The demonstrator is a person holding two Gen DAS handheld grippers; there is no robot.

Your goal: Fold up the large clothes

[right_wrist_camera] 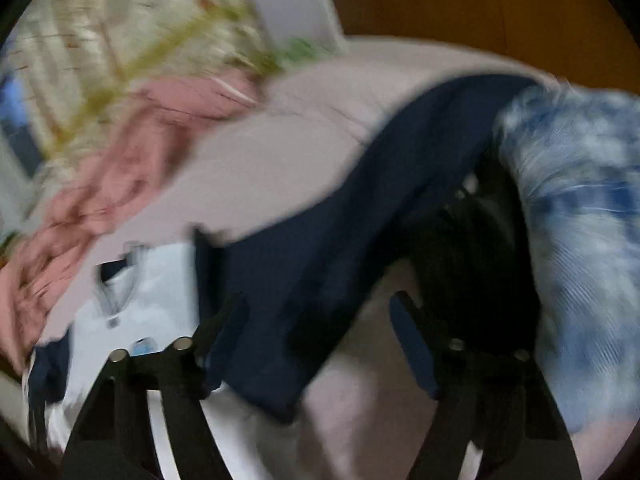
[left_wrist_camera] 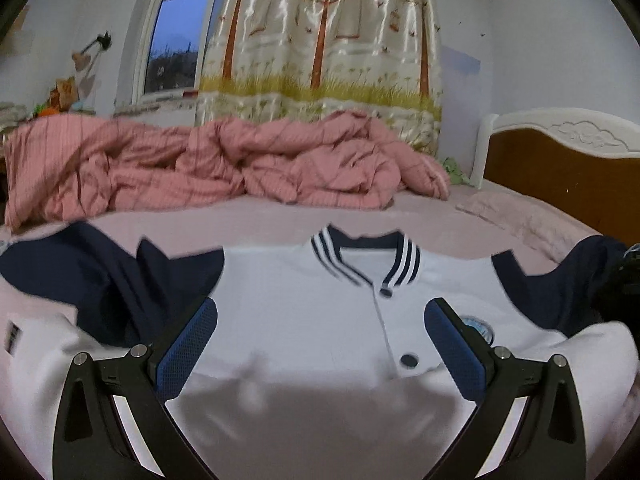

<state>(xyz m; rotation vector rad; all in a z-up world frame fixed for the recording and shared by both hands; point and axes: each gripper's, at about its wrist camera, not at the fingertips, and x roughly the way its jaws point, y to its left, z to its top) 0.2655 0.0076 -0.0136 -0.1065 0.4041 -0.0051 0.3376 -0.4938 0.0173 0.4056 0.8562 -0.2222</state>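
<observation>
Across the bed [left_wrist_camera: 280, 216], covered in a pale pink sheet, a big white jacket [left_wrist_camera: 304, 312] with navy sleeves lies face up, its striped collar [left_wrist_camera: 404, 256] toward the far side and its buttoned front running down the middle. Behind it a rumpled pink quilt [left_wrist_camera: 200, 168] is heaped along the far edge, under a curtain [left_wrist_camera: 320, 40] printed with trees, and a window [left_wrist_camera: 176, 36] shows dusk-blue sky to the side. A wooden headboard [left_wrist_camera: 560, 176] with white trim closes off one end of the bed. The left gripper [left_wrist_camera: 320, 344] hangs over the jacket's chest with its blue-padded jaws spread wide and nothing between them; a dark button [left_wrist_camera: 409, 359] and a small round badge [left_wrist_camera: 476, 326] sit near its right finger. The right wrist view is badly smeared. There the right gripper [right_wrist_camera: 316, 344] stands partly open over one navy sleeve [right_wrist_camera: 340, 240], which runs between its fingers; whether the pads press on the cloth I cannot tell. Just beside that sleeve lies a blue-and-white mottled cloth [right_wrist_camera: 580, 220], near the headboard.
</observation>
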